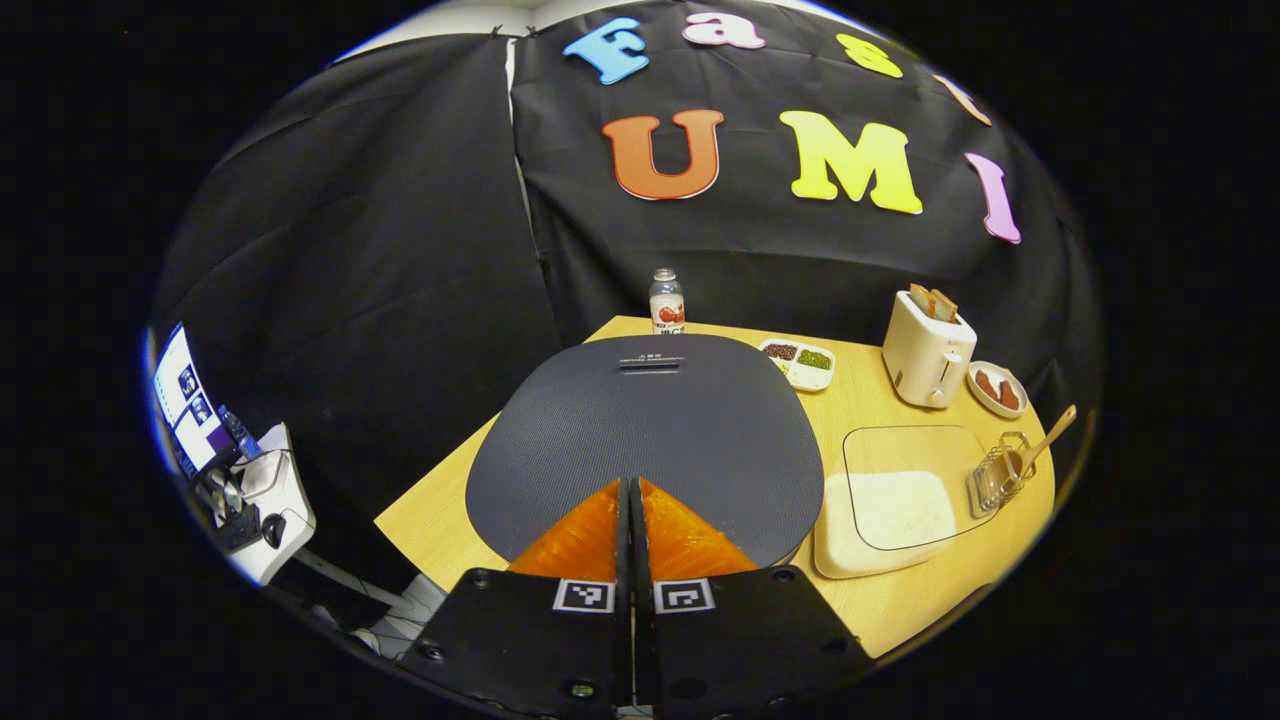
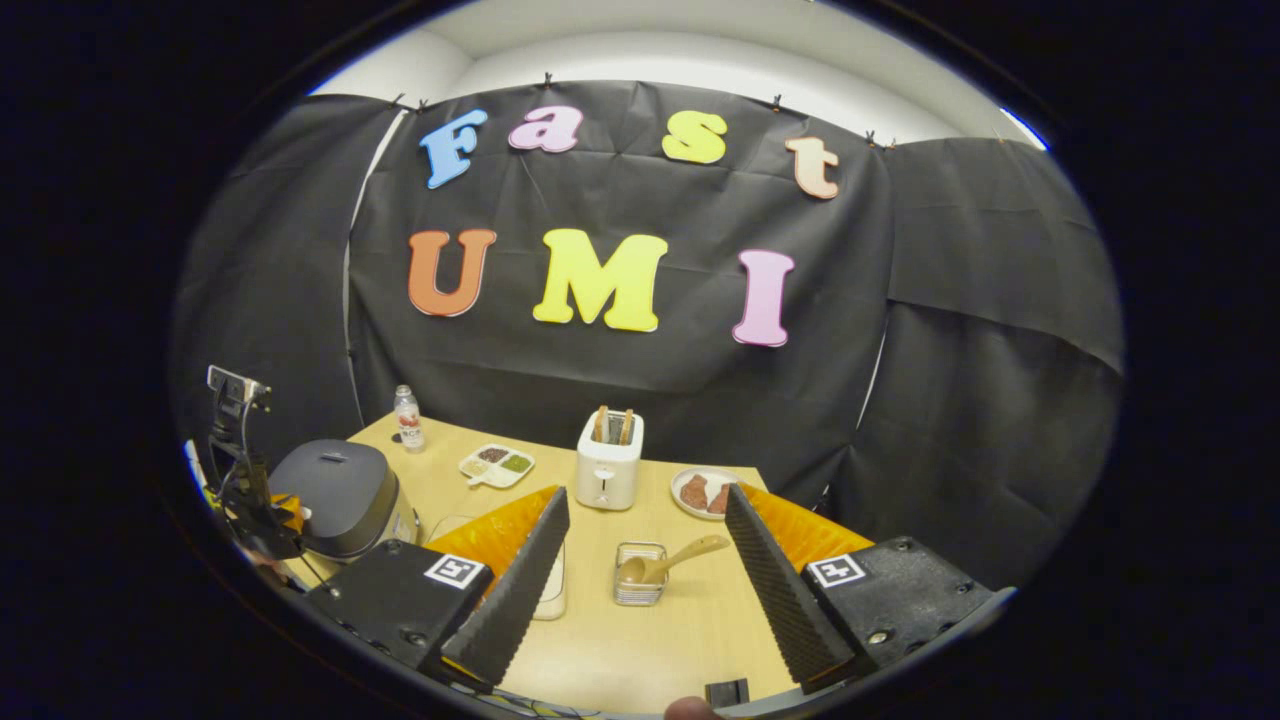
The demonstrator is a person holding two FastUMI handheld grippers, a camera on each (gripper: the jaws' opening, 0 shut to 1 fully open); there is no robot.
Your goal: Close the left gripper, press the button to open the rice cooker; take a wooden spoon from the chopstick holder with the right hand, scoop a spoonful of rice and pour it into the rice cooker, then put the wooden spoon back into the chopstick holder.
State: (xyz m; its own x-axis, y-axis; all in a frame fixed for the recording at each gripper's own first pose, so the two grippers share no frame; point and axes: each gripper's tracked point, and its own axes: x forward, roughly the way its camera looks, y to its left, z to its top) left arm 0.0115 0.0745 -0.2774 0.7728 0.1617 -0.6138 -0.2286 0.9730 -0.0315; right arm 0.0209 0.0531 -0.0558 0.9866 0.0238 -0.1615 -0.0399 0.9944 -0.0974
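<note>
My left gripper (image 1: 632, 484) is shut, its tips just above the near part of the dark grey rice cooker lid (image 1: 640, 430). The lid's button (image 1: 650, 363) lies farther along it, and the lid is down. My right gripper (image 2: 647, 492) stands open above the table. Between and beyond its fingers is the wire chopstick holder (image 2: 638, 578) with the wooden spoon (image 2: 672, 561) leaning in it. The rice box (image 1: 885, 510), white rice under a skewed clear lid, sits right of the cooker, beside the chopstick holder (image 1: 995, 480) and spoon (image 1: 1045, 440). The right gripper view has the rice cooker (image 2: 335, 495) at far left with the left gripper (image 2: 292, 516) at it.
On the wooden table (image 2: 680, 630) a white toaster (image 2: 610, 460) with bread stands at the back. A small plate (image 2: 705, 492) of red pieces is to its right, a divided dish (image 2: 497, 465) and a bottle (image 2: 407, 418) to its left. A desk (image 1: 265, 500) with equipment stands off the table's left.
</note>
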